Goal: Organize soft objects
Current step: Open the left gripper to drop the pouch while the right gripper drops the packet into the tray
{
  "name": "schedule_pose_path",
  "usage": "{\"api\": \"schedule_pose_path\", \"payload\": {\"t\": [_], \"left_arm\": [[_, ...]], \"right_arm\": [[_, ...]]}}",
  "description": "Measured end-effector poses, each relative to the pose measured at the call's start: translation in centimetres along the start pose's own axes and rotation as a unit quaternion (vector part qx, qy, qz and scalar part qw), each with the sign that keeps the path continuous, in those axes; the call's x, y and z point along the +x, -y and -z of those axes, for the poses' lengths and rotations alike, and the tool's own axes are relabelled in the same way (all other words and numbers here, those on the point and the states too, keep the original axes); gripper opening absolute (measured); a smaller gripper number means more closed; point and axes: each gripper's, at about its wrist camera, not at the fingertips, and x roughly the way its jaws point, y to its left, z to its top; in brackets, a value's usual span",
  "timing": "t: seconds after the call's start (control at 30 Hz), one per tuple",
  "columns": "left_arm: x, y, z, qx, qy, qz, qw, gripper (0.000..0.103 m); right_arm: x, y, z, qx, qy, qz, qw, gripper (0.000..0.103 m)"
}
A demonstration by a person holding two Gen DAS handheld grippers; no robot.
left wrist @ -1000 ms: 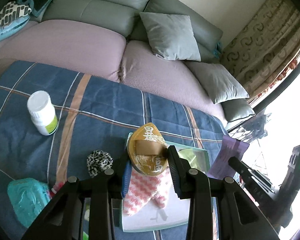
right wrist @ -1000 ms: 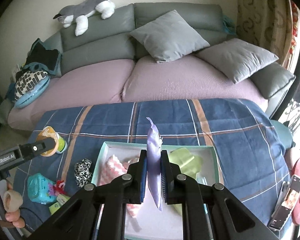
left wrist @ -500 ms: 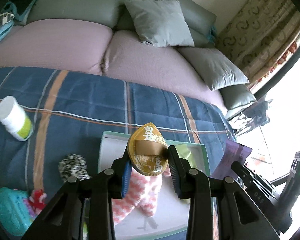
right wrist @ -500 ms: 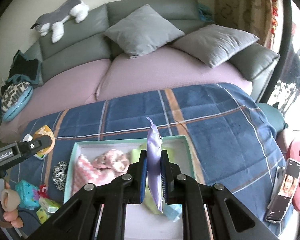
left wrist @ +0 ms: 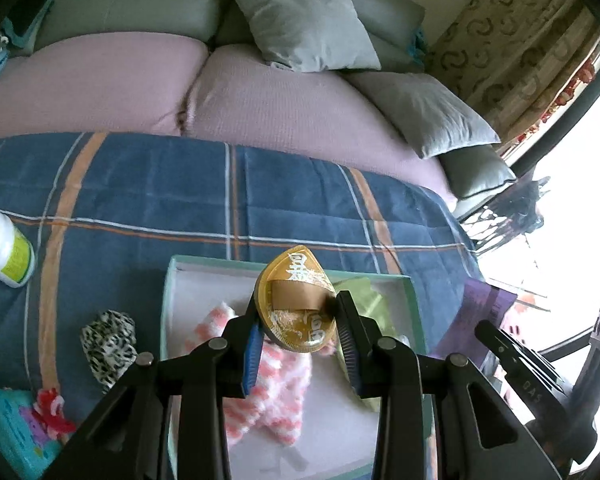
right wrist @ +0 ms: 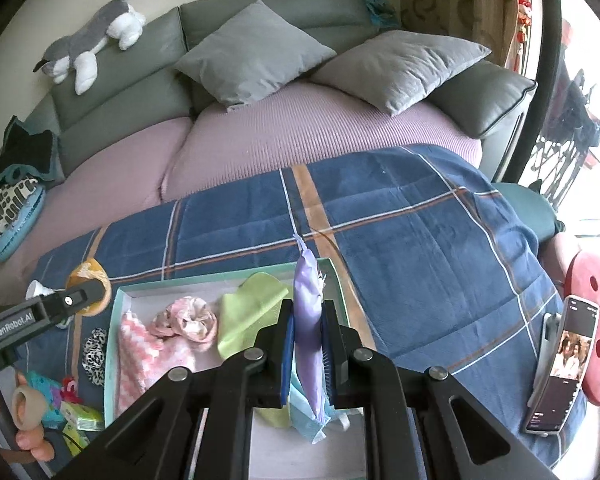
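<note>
Room: a grey sofa [right wrist: 268, 20] with mauve seat covers and grey cushions stands behind a surface draped in a blue plaid blanket [left wrist: 180, 200]; a patterned curtain [left wrist: 520, 60] hangs at the bright window.
Sofa back: a grey-and-white plush dog [right wrist: 92, 44] lies along the top edge.
Tray: a shallow teal-rimmed box [right wrist: 114, 320] sits on the blanket, its floor white.
In the tray: a pink-and-white knitted cloth [right wrist: 140, 356], a pink scrunchie [right wrist: 186, 320], a lime-green cloth [right wrist: 252, 308] and a pale blue cloth [right wrist: 304, 416] partly under the right gripper.
Left gripper [left wrist: 298, 316]: its fingers are closed on a golden ingot-shaped cushion [left wrist: 300, 304] with white characters, held above the tray over the knitted cloth.
Right gripper [right wrist: 306, 344]: its fingers pinch a thin lilac pouch [right wrist: 308, 320] edge-on, standing upright above the right part of the tray.
Beside the tray, left: a leopard-print scrunchie [left wrist: 108, 338], a white bottle [left wrist: 4, 250] with a green label, a teal packet [left wrist: 8, 436] and a small red-and-white knot [left wrist: 52, 404].
Right edge: a phone [right wrist: 564, 364] with a lit screen stands propped beside a red stool [right wrist: 596, 320].
</note>
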Motion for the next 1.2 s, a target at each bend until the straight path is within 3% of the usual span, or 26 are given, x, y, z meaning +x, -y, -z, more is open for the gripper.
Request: {"api": "schedule_pose_path", "payload": {"t": [0.2,0.4,0.83,1.2], "left_arm": [[0.3,-2.5,-0.4,-0.018,0.011,-0.020,0.9996,0.036],[2.4,-4.8,-0.2,-0.047,-0.011,-0.031,0.9984,0.036],[6.9,-4.2,1.1,-0.045,-0.059,-0.038,0.9965,0.037],[5.6,-2.9,0.7,-0.027,-0.056,-0.064,0.9960,0.044]], "right_arm": [[1.3,-0.6,0.4,-0.008,-0.017,-0.008,1.000,0.013],[2.3,-1.3,0.7,-0.016,-0.029,-0.014,0.999,0.013],[3.8,-2.6,1.0,-0.029,-0.050,-0.025,0.998,0.013],[3.2,-3.0,0.9,-0.029,-0.045,-0.053,0.997,0.013]]}}
